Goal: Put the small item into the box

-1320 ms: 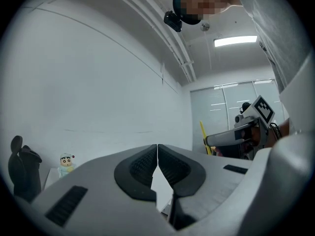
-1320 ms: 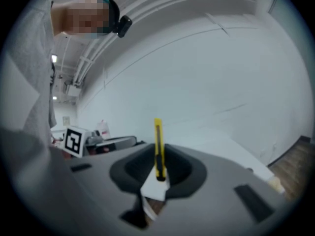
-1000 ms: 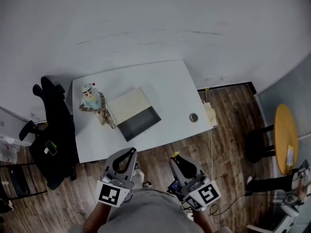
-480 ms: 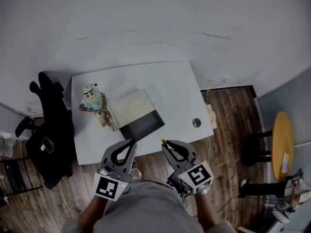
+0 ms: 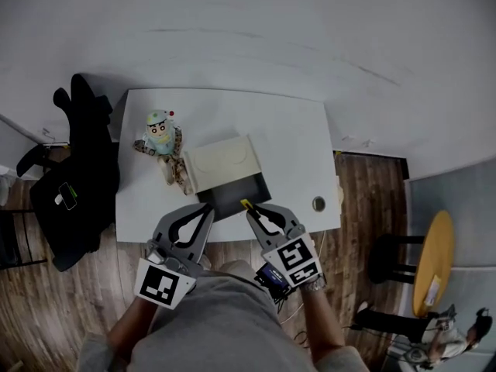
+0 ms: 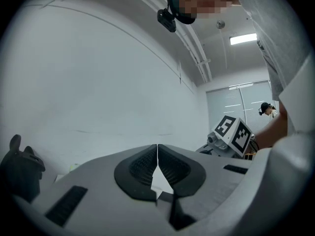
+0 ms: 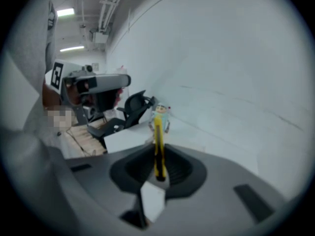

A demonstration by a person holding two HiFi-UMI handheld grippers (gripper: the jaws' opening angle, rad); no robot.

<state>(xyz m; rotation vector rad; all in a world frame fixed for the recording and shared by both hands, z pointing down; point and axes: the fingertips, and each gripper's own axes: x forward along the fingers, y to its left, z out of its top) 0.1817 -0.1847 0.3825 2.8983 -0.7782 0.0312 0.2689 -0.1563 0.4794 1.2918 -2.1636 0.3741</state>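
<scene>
The head view looks steeply down from above the near edge of the white tabletop (image 5: 287,130), taking in the left claw (image 5: 209,210), the right claw (image 5: 252,211) and the wooden floor (image 5: 364,184). The left claw view sits close behind its shut jaws, facing level at a white wall (image 6: 98,82). The right claw view tilts down past the pinched yellow item (image 7: 158,146) across the tabletop, sharing the toy figure (image 7: 161,113) with the head view.

Table (image 5: 287,134): box (image 5: 236,194) stood mid-table toward the front edge, its lid (image 5: 223,161) lying open behind it. Toy figure (image 5: 161,132) lay left of the lid, just beside it. Small round object (image 5: 318,203) sat right of the box, apart. Chair (image 5: 81,161) stood left of the table. Small item (image 7: 158,144) was between the jaws of the right gripper (image 5: 248,209), at the box's front edge.
</scene>
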